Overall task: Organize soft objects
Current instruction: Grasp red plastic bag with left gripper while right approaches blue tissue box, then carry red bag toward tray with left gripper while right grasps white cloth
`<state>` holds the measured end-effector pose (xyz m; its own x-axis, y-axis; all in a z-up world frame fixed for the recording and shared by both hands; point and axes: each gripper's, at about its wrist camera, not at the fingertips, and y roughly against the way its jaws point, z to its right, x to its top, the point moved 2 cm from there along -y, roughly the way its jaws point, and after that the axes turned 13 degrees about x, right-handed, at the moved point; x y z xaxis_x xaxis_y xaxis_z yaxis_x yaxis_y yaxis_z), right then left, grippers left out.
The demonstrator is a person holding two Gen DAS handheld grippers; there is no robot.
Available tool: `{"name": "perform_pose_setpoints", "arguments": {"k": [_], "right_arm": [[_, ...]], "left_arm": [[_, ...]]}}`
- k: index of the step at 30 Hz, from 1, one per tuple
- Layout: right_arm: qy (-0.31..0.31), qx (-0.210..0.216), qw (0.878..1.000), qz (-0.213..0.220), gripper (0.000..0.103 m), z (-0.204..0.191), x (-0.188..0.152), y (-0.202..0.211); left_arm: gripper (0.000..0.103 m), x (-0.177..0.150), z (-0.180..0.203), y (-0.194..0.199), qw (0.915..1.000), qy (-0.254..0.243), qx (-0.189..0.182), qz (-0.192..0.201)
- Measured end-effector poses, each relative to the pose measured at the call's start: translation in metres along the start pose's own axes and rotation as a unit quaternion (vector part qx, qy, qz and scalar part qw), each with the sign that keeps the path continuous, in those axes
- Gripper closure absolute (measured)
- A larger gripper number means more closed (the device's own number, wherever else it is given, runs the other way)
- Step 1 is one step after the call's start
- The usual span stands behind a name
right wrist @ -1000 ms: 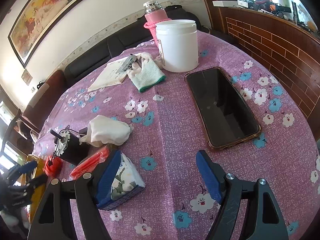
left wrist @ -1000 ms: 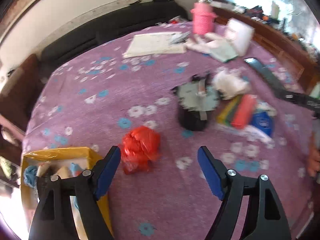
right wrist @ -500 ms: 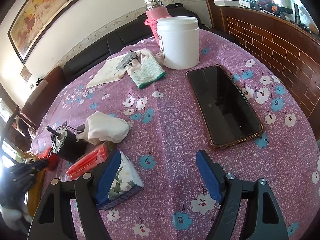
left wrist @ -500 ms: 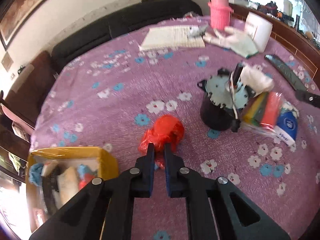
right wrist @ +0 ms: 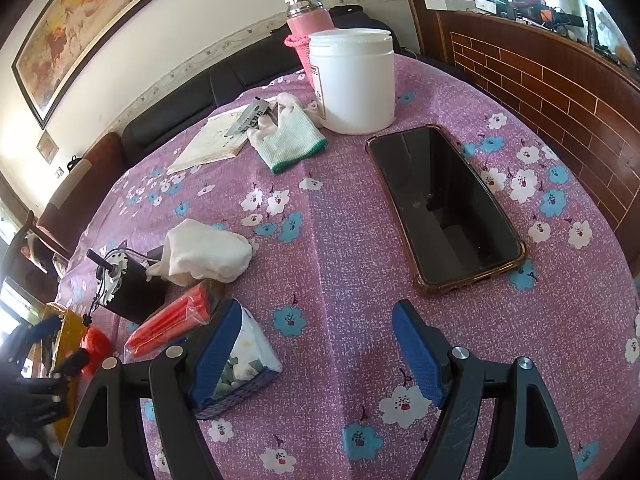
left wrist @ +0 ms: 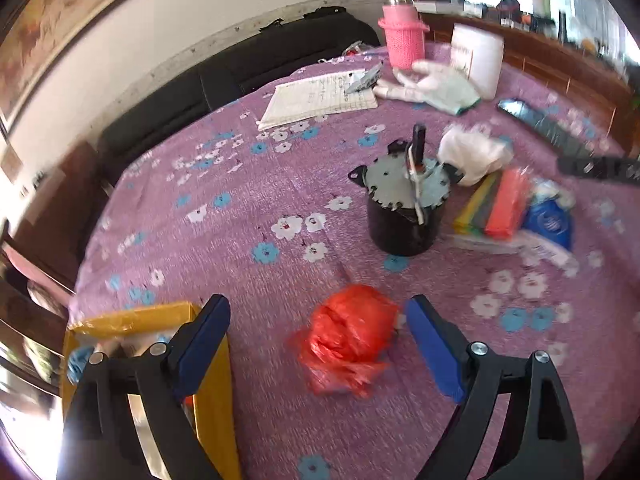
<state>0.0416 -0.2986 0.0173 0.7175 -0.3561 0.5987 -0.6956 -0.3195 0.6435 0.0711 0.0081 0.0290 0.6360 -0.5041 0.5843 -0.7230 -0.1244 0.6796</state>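
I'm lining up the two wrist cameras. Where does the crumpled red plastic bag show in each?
Left wrist view: the red plastic bag lies low and center on the tablecloth, between the open fingers of the left gripper.
Right wrist view: it sits at the far left edge, small, beside the yellow box.
Shared landmark: the black motor.
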Motion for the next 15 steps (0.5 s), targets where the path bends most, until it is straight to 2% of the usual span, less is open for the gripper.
{"name": "perform_pose_setpoints", "arguments": {"k": [2, 3, 4, 5, 7, 10, 15], "right_arm": [[0.002, 0.0, 1.0, 0.0, 0.022, -0.001, 0.0, 0.0], [0.003, 0.001, 1.0, 0.0, 0.022, -0.001, 0.0, 0.0], [0.004, 0.002, 1.0, 0.0, 0.022, -0.001, 0.0, 0.0], [0.004, 0.003, 1.0, 0.001, 0.022, -0.001, 0.0, 0.0], [0.002, 0.009, 1.0, 0.001, 0.022, -0.001, 0.001, 0.0], [-0.002, 0.021, 1.0, -0.003, 0.022, 0.0, 0.0, -0.002], [-0.008, 0.041, 0.999, -0.018, 0.022, -0.001, -0.005, -0.01]], "left_arm": [[0.02, -0.002, 0.007, -0.01, 0.9998, -0.005, -0.009, -0.017], [0.052, -0.004, 0.012, -0.014, 0.9994, -0.006, -0.021, -0.028], [0.067, -0.006, 0.016, -0.019, 0.9986, -0.008, -0.028, -0.044], [0.067, -0.007, 0.017, -0.016, 0.9991, -0.006, -0.017, -0.037], [0.068, -0.01, 0.014, -0.007, 0.9984, 0.015, -0.041, -0.035], [0.068, -0.018, 0.005, 0.02, 0.9976, 0.044, -0.051, -0.013], [0.068, -0.041, -0.02, 0.076, 0.9888, 0.12, -0.084, 0.028]]}}
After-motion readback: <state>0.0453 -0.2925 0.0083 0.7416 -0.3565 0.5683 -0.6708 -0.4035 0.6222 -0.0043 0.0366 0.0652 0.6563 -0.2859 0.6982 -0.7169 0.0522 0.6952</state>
